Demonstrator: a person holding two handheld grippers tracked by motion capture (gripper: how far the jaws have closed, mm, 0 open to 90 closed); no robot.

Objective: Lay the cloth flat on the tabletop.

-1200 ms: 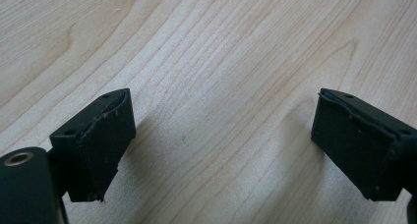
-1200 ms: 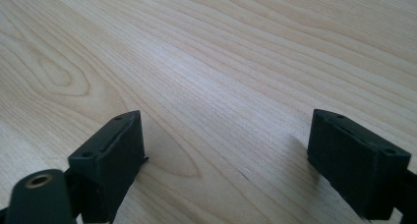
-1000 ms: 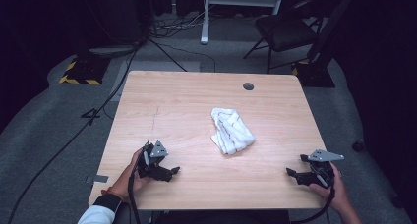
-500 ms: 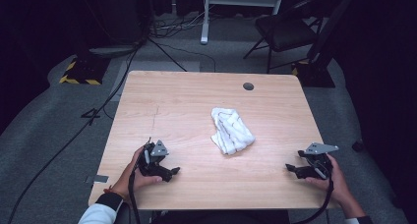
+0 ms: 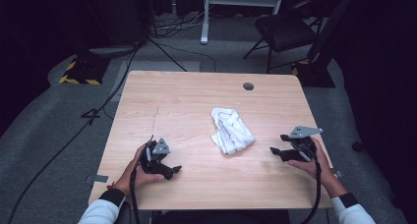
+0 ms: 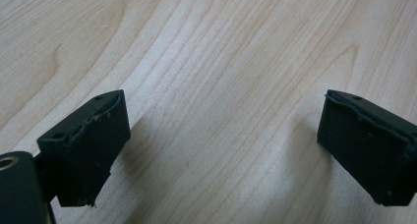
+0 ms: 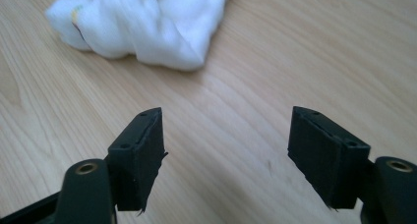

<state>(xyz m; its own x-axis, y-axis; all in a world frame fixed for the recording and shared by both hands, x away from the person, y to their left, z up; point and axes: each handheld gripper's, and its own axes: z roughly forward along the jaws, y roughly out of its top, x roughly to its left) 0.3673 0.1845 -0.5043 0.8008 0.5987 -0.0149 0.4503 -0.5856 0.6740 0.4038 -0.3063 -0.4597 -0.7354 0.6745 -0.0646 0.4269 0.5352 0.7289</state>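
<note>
Towel [image 5: 232, 130] crumpled mid-table; R tool [image 7: 226, 155] jaws apart, closing, empty; L tool [image 6: 221, 150] wide, empty.

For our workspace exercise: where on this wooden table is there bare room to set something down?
The far half of the light wooden table is bare, save the round grey cable port. The near strip between the left gripper and right gripper is free. The middle holds the crumpled white cloth.

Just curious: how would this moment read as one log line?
left gripper: open, empty | right gripper: open, closing, empty, facing cloth | cloth: crumpled, untouched
</note>
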